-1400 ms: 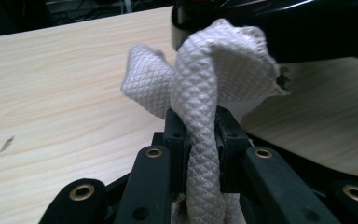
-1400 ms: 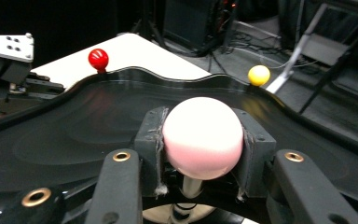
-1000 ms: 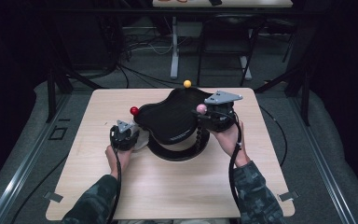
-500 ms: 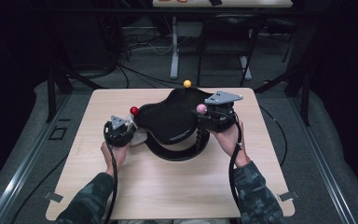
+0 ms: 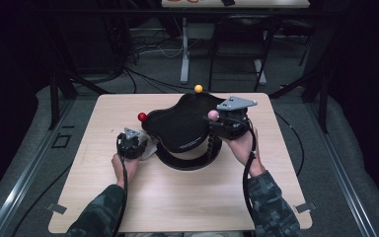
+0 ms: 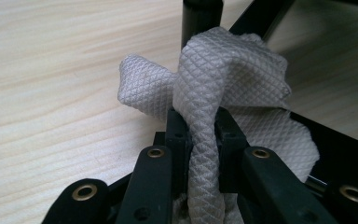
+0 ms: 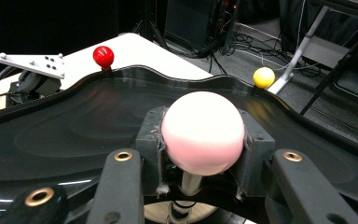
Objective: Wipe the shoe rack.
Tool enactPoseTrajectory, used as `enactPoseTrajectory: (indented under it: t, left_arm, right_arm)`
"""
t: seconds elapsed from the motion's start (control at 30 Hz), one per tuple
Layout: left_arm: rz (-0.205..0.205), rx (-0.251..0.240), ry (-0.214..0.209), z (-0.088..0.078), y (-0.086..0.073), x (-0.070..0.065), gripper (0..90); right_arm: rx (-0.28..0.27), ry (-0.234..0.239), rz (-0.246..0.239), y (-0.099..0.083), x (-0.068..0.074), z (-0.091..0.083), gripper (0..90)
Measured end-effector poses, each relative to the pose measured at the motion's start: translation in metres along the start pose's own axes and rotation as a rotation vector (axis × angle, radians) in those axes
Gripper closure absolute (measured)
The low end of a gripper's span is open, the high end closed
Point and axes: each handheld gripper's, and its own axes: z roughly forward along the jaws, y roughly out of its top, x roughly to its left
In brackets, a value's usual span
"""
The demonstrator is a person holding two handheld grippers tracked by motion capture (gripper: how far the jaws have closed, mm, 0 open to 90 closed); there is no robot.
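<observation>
- Tabletop of pale wood grain [image 5: 177, 197] carried everything, with the person's two camouflage sleeves coming in from its near edge.
- Black glossy tray with a wavy raised rim [image 5: 182, 126] sat tilted near the table's middle on a black ring-shaped base [image 5: 187, 162]; three ball knobs stood on stalks at its rim.
- Right gripper [image 5: 216, 118], topped by a grey three-cornered plate, was at the tray's right edge, its jaws clamped together on the pale pink ball knob [image 7: 202, 132], with the pads pressed against both sides of it.
- Left gripper [image 5: 139, 146] lay low at the tray's left side, its jaws closed tight on a white quilted cloth [image 6: 223, 93]; a twisted fold ran between the pads, and the rest bunched just beyond them, beside the black frame under the tray.
- Red ball knob [image 5: 142, 117] stood at the tray's left rim.
- Yellow ball knob [image 5: 198, 89] stood at the far rim.
</observation>
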Motion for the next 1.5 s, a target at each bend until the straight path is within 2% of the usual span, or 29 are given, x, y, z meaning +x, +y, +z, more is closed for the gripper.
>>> enactPoseTrajectory:
  t: [0.13,0.27,0.43,0.5,0.73,0.9,1.03,1.13,1.33,1.4,1.47,1.5]
  left_arm:
    - [-0.009,-0.025,-0.013,-0.013,0.004,0.002,79.1]
    - [-0.022,-0.059,-0.026,-0.034,0.009,0.008,79.1]
    - [-0.001,-0.084,-0.045,-0.064,0.016,0.019,79.0]
    - [0.018,-0.083,-0.038,-0.074,0.017,0.023,79.1]
    - [0.017,-0.053,-0.035,-0.102,0.006,0.037,79.0]
    - [-0.013,-0.045,-0.027,-0.124,-0.004,0.049,79.0]
    - [-0.021,-0.033,-0.015,-0.144,-0.014,0.059,78.9]
    - [-0.025,-0.005,0.004,-0.156,-0.026,0.068,78.9]
    - [-0.049,0.071,0.015,-0.167,-0.049,0.085,78.7]
    - [-0.051,0.099,0.011,-0.167,-0.057,0.088,78.4]
    - [-0.038,0.155,0.022,-0.161,-0.068,0.091,77.4]
    - [-0.049,0.173,0.020,-0.158,-0.074,0.093,76.6]
  right_arm:
    - [-0.003,-0.008,0.000,0.000,0.000,0.000,60.2]
    - [-0.006,-0.007,-0.001,-0.001,0.000,0.000,60.2]
    - [-0.007,-0.005,0.000,-0.001,0.000,0.000,60.2]
    - [-0.009,-0.001,0.000,-0.001,0.000,0.001,60.2]
    - [-0.008,0.005,0.002,-0.002,0.000,0.001,60.2]
    - [-0.006,0.004,0.001,-0.002,0.000,0.001,60.2]
    - [-0.009,-0.012,0.001,-0.002,0.001,0.001,60.2]
    - [-0.008,-0.010,0.002,-0.002,0.000,0.001,60.2]
    - [-0.005,-0.017,0.003,-0.002,0.002,0.001,60.2]
    - [-0.004,-0.017,0.003,-0.002,0.001,0.001,60.2]
    - [-0.009,-0.007,0.004,-0.002,0.001,0.002,60.2]
    - [-0.010,-0.004,0.004,-0.002,0.001,0.002,60.2]
